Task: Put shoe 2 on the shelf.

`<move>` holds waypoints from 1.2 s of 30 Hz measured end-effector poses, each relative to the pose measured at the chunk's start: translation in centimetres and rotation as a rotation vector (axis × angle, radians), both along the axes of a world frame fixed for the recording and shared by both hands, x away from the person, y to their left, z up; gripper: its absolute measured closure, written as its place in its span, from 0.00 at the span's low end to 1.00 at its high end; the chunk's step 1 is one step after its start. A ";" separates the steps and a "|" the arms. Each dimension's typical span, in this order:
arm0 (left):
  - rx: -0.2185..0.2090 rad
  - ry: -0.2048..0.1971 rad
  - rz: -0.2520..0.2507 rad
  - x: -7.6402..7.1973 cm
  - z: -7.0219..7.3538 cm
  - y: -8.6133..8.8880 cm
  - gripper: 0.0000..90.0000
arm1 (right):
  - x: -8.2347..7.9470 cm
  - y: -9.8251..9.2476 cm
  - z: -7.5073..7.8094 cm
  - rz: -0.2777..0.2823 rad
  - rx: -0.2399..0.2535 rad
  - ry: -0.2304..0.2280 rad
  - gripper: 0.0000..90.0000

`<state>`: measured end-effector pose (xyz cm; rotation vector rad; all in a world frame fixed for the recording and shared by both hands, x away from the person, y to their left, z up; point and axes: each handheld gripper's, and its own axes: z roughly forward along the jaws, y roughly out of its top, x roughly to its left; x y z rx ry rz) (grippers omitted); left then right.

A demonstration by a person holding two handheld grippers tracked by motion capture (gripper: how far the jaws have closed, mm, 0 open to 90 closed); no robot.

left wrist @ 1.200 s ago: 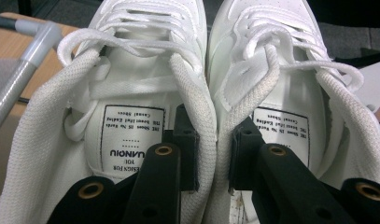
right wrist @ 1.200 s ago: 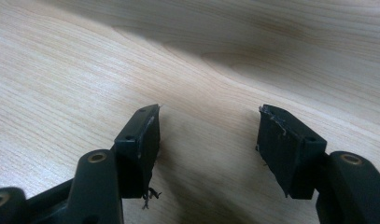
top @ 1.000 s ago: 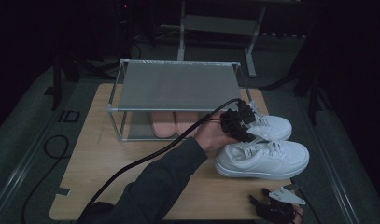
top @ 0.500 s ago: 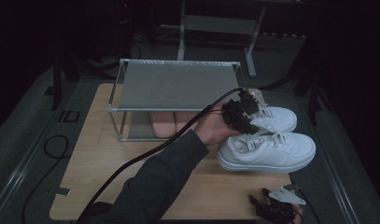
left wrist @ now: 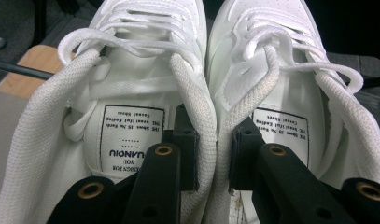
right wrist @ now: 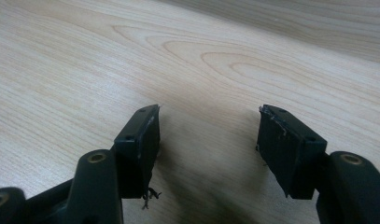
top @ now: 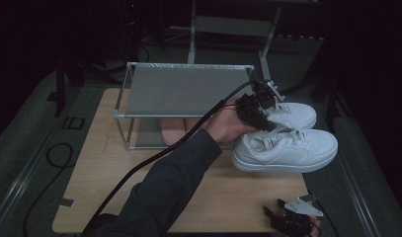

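Left to right, high view. Shelf rack (top: 188, 89) sits on the left-centre of the table (top: 114, 207) — top deck bare, pinkish item on the lower level, too dim to name.

Next, the left gripper (top: 255, 106) at the rack's right front corner. It's clenched on the pair of white sneakers (top: 287, 148): in the left gripper view one of the fingers (left wrist: 185, 140) is inside the left-hand shoe (left wrist: 131, 93), the other inside the right-hand shoe (left wrist: 290, 84), pinching the two inner collar walls together. The pair looks lifted off the table w/ the near shoe tilted, just right of the rack.

To do the lift-and-place well, imo:
- keep the squeeze constant — the grip is on soft padded collars only, so any slack and one shoe slides out
- toes hang away from the hand, so level the wrist before swinging left
- clear the rack's corner post first, then come across
- set soles flat on the deck before letting go

Far right, at the near table edge: right gripper (top: 292, 222), idle. In its own view the fingers (right wrist: 141, 140) stand released, nothing btwn them, just wood grain. Leave it parked — it's out of the path.
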<state>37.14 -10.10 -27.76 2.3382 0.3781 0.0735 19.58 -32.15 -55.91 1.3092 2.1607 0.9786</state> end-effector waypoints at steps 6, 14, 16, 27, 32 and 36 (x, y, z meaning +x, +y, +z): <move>-0.001 -0.011 0.018 0.4 1.0 0.2 0.86 | 0.0 0.0 0.0 0.000 0.000 0.001 0.43; -0.009 -0.018 0.046 1.1 1.7 0.7 0.86 | 0.0 0.0 0.0 0.000 0.000 0.000 0.43; -0.013 -0.018 0.062 1.4 1.9 0.9 0.86 | 0.0 0.0 0.0 0.001 0.001 0.000 0.43; -0.003 -0.038 0.122 2.7 2.7 1.7 0.86 | 0.0 0.0 0.0 0.000 0.001 0.000 0.43; 0.000 -0.043 0.154 3.5 2.9 2.3 0.86 | 0.0 0.0 0.0 0.000 0.001 0.000 0.43; -0.001 -0.042 0.170 3.8 2.9 2.5 0.86 | 0.0 0.0 0.0 0.000 0.001 0.000 0.43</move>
